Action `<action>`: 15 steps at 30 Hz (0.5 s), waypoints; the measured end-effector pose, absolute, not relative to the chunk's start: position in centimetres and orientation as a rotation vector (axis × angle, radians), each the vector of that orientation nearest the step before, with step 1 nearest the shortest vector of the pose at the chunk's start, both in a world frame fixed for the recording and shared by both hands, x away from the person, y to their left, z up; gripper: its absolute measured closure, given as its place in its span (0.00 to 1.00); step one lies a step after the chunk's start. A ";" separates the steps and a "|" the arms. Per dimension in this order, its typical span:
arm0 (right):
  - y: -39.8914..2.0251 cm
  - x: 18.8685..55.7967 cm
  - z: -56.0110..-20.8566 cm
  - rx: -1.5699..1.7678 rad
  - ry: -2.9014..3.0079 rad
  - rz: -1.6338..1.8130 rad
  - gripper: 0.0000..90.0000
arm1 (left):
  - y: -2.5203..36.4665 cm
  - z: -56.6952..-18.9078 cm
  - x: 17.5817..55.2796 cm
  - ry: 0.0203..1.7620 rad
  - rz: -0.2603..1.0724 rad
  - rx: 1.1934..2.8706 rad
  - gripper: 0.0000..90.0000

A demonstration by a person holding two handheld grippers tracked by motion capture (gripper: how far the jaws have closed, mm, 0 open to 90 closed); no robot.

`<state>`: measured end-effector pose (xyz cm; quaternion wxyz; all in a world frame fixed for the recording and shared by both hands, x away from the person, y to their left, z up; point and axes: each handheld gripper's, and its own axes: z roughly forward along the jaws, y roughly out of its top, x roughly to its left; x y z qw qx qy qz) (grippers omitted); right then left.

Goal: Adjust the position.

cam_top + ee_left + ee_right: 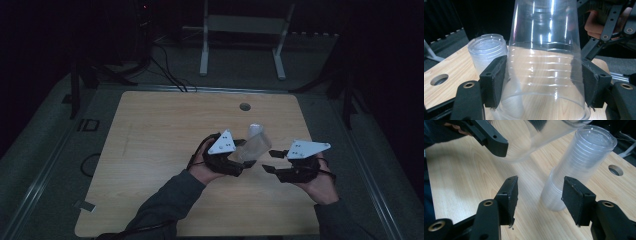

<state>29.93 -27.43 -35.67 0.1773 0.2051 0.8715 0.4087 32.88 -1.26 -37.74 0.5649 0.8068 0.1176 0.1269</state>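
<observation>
left hand-held gripper (544, 82): clamped on clear plastic cup (546, 62), held above desk (165, 130) | right hand-held gripper (539, 195): closed on nothing, beside cup stack (579, 167) | advice: keep squeeze light, avoid crushing; steady stack first

No readable text anywhere, folks. Clear cup (544, 62) in the left gripper view: plain plastic, no logo, no print. Cup stack (579, 167) in the right gripper view: same, blank. White plates atop both grippers in the high view: just dots, no nos. or letters. Tabletop (160, 130): bare wood, no label. One dark mark on the floor left of the table, too dim to read.
</observation>
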 end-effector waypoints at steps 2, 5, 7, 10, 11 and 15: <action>-27.4 30.0 -35.5 0.572 2.477 1.146 0.51 | -1.2 -37.7 32.9 0.268 0.296 1.906 0.35; -27.4 30.1 -35.5 0.565 2.492 1.127 0.50 | -1.2 -37.8 32.9 0.260 0.287 1.920 0.35; -27.4 30.1 -35.4 0.557 2.501 1.108 0.50 | -1.2 -37.7 32.9 0.247 0.284 1.932 0.35; -27.4 30.2 -35.2 0.544 2.511 1.083 0.50 | -1.2 -37.7 32.9 0.236 0.282 1.949 0.35; -27.5 30.2 -35.1 0.537 2.517 1.073 0.50 | -1.2 -37.7 32.9 0.232 0.281 1.953 0.35; -27.5 30.2 -34.8 0.511 2.535 1.035 0.49 | -1.3 -37.7 32.9 0.220 0.279 1.966 0.35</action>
